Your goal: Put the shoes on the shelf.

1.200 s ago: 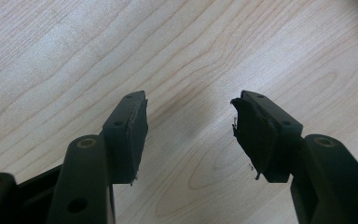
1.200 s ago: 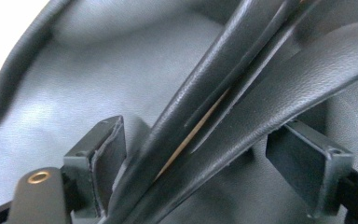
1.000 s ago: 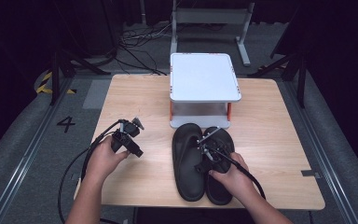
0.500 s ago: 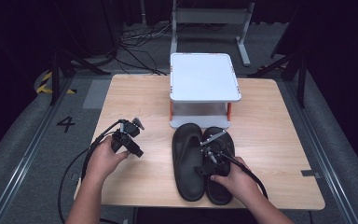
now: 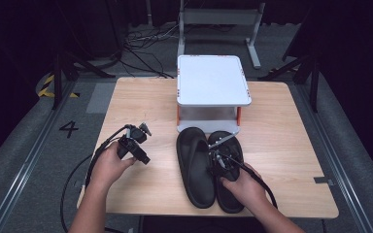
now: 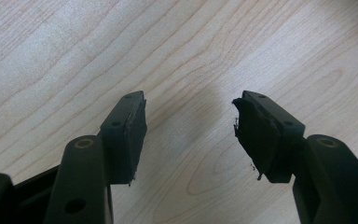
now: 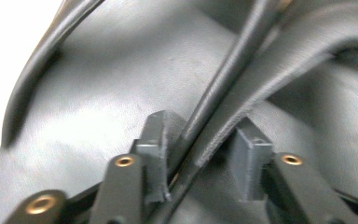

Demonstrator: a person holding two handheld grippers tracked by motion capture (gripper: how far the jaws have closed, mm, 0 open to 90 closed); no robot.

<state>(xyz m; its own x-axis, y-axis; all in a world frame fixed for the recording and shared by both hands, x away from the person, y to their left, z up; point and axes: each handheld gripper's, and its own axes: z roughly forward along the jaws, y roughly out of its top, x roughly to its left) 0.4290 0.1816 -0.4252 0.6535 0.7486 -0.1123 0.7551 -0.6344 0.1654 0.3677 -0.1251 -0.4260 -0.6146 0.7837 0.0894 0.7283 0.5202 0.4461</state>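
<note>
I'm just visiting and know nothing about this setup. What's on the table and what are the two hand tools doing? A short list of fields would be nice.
Table: light wooden table
Footwear: two black sandals lying side by side near the front edge
Stand: small white stand with orange legs, just behind the sandals
Left gripper: open, over bare wood to the left of the sandals, holding nothing
Right gripper: over the right-hand sandal, jaws on either side of its strap; whether the strap is pinched cannot be told

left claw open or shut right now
Open. In the left gripper view the left claw has its jaws set wide apart over the bare wooden table, with nothing between them.
</note>
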